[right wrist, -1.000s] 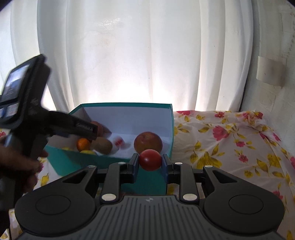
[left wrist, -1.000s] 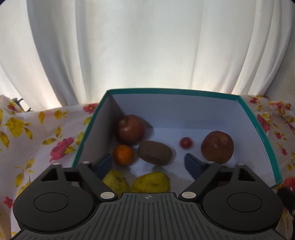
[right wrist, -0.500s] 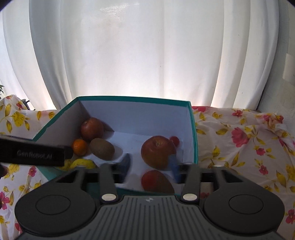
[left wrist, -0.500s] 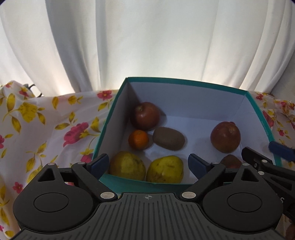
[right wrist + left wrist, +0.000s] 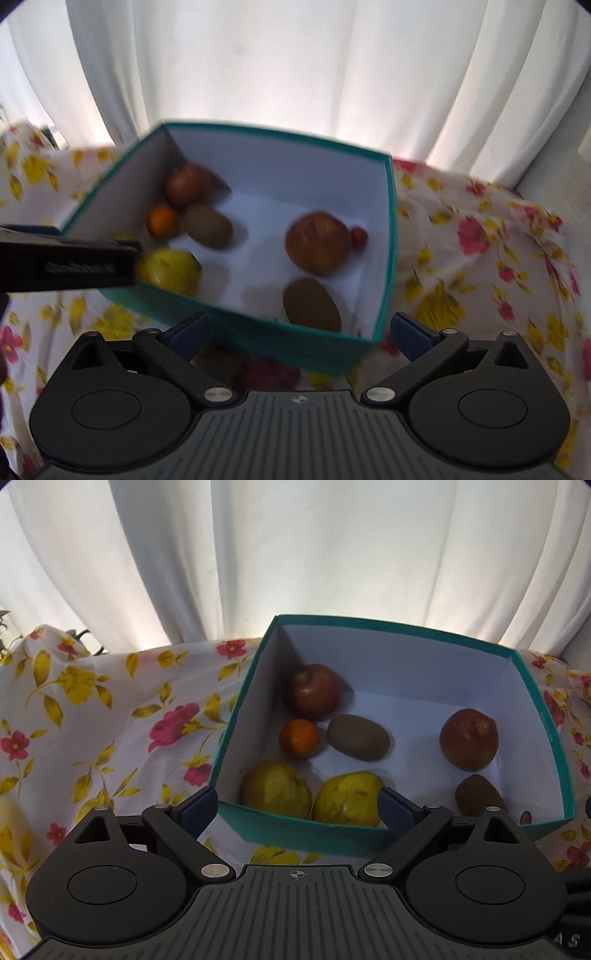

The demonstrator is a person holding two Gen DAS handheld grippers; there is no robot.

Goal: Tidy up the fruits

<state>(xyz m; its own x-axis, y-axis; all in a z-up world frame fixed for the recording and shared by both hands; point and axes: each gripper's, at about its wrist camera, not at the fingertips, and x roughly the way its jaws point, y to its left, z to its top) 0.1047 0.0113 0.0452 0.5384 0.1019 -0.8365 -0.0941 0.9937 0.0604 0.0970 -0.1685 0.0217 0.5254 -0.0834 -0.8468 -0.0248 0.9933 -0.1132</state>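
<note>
A teal box (image 5: 550,716) with a white inside holds two red apples (image 5: 317,691) (image 5: 468,743), a small orange (image 5: 299,737), two brown kiwis (image 5: 358,737) (image 5: 476,794) and two yellow pears (image 5: 276,788) (image 5: 347,798). My left gripper (image 5: 299,808) is open and empty at the box's near wall. In the blurred right wrist view the box (image 5: 388,236) also holds a small red fruit (image 5: 359,236) beside an apple (image 5: 317,242), with a kiwi (image 5: 311,303) in the near corner. My right gripper (image 5: 301,330) is open and empty at the near wall.
A white cloth with red and yellow flowers (image 5: 110,716) covers the table. White curtains (image 5: 295,554) hang behind the box. A pale yellow thing (image 5: 11,823) lies at the far left edge. The left gripper's side (image 5: 70,264) crosses the right wrist view.
My right gripper opened and let go of the fruit it held, which now lies in the box's near right corner. Both grippers pulled back from the box.
</note>
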